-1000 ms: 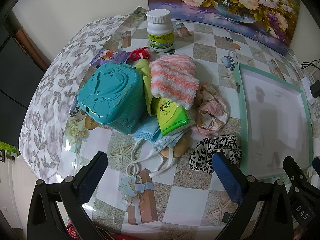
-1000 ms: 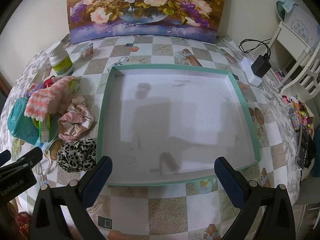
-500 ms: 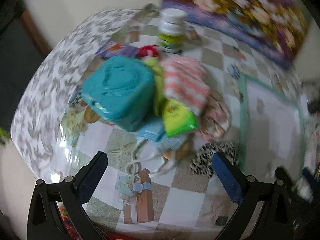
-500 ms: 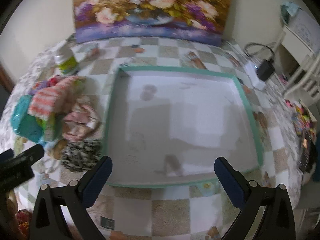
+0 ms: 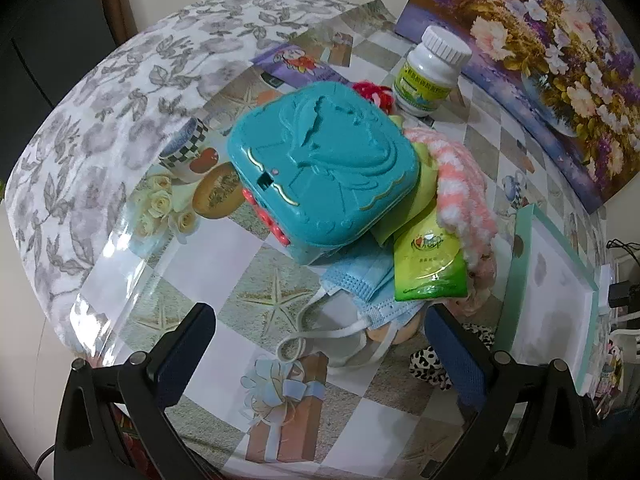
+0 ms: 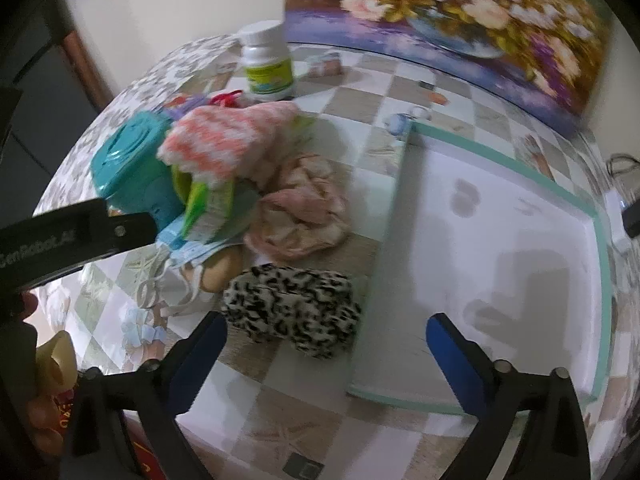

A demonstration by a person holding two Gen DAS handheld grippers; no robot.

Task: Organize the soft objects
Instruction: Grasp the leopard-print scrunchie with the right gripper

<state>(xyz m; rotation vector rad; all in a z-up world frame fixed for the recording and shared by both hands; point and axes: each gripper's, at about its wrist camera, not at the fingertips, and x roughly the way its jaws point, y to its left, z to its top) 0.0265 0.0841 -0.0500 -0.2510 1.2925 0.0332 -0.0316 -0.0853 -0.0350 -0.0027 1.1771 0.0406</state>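
Observation:
A pile lies left of a white tray with a teal rim (image 6: 404, 216). It holds a pink-and-white fluffy cloth (image 5: 460, 184) (image 6: 228, 136), blue face masks (image 5: 360, 284), a green tissue pack (image 5: 430, 260), a pink floral scrunchie (image 6: 300, 204) and a leopard-print scrunchie (image 6: 292, 312). My left gripper (image 5: 316, 352) is open and empty, just short of the mask loops. My right gripper (image 6: 326, 348) is open and empty, with the leopard scrunchie just ahead of its fingers.
A hard teal case (image 5: 320, 160) sits on the pile's left side. A white pill bottle (image 5: 430, 72) stands behind it. A flower painting (image 6: 460, 12) leans on the wall. The table's rounded edge (image 5: 60, 208) falls away at left.
Both grippers have swung left and closer to the pile. The right view has left the tray and now faces the leopard scrunchie. No object has moved.

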